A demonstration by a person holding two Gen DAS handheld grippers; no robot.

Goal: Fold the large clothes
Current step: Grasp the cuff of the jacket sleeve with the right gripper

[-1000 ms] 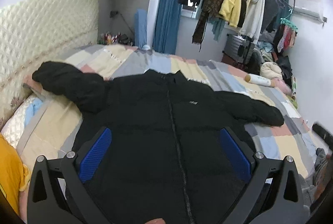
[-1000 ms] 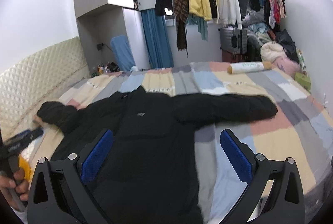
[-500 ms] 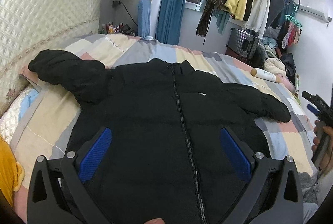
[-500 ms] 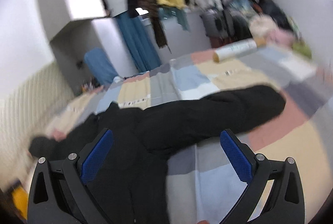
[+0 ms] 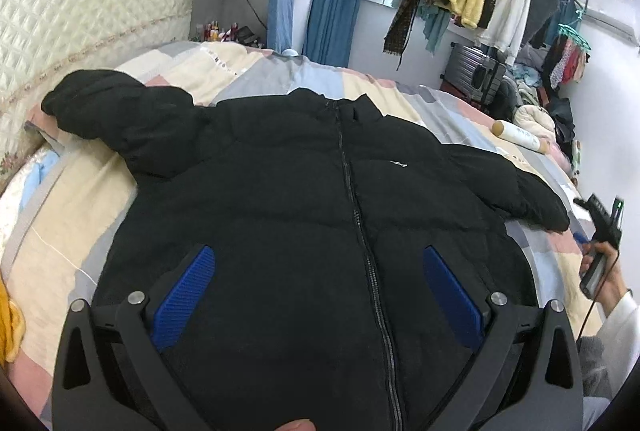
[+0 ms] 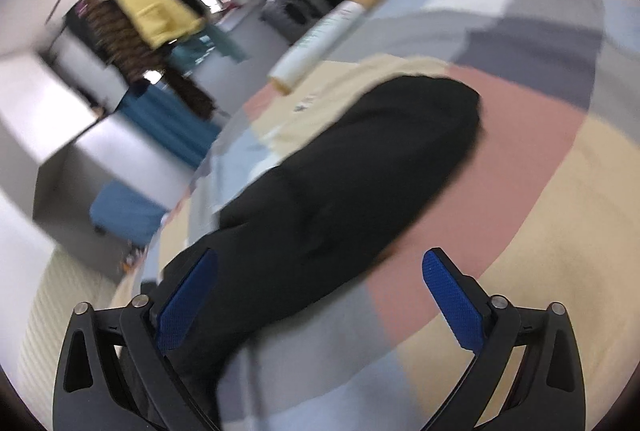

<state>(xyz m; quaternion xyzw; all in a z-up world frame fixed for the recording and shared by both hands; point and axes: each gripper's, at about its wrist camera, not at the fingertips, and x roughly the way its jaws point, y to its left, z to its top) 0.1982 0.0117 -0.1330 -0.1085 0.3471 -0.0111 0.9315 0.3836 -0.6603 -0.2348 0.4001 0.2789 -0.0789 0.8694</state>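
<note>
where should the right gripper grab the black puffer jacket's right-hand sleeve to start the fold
Grip the sleeve at its cuff end, coming in from the right side of the bed. It lies flat and stretched outward, its tip free on the quilt, and the open right gripper is probably already aimed along it.

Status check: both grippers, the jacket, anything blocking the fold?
Left gripper open above jacket. Right gripper open, nearing sleeve. Jacket flat, zipped, unfolded. White roll beyond sleeve, apart from it.
</note>
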